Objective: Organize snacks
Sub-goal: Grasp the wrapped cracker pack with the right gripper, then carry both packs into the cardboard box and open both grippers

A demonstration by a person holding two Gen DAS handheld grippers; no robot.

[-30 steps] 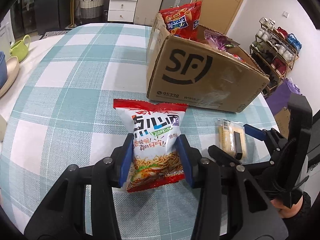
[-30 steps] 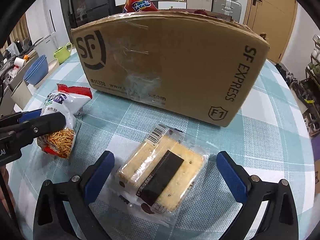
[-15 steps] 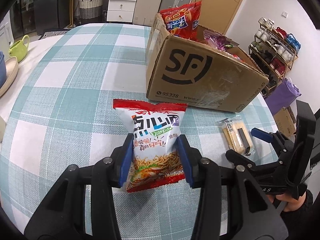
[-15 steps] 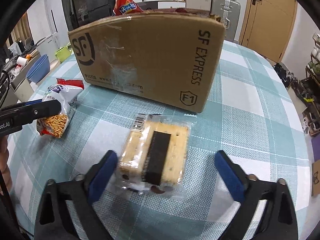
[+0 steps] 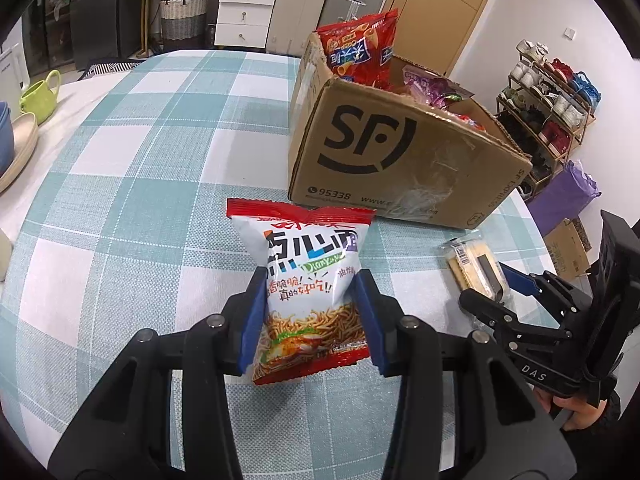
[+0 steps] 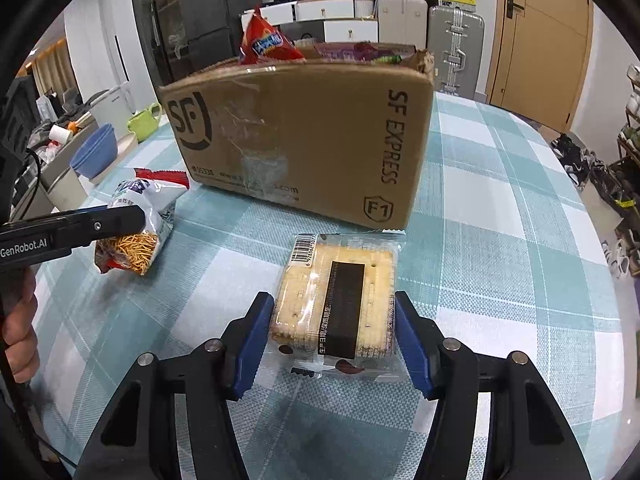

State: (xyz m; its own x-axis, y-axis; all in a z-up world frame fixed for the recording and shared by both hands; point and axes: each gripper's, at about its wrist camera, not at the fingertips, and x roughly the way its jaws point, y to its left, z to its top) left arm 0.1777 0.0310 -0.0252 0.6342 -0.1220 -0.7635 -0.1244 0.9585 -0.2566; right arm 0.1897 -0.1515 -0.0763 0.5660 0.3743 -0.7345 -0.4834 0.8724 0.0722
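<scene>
While the left claw (image 5: 312,312) grips a soft, crinkly noodle-snack bag (image 5: 308,288), the right claw (image 6: 334,344) is closing around the brittle clear-wrapped cracker pack's (image 6: 340,304) long sides.

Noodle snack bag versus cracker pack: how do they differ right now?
The noodle snack bag is puffy, opaque white and red; the cracker pack is flat and clear. The left tool pinches the bag; the right tool is closing around the pack. Both lie on the checked tablecloth before the cardboard box.
</scene>
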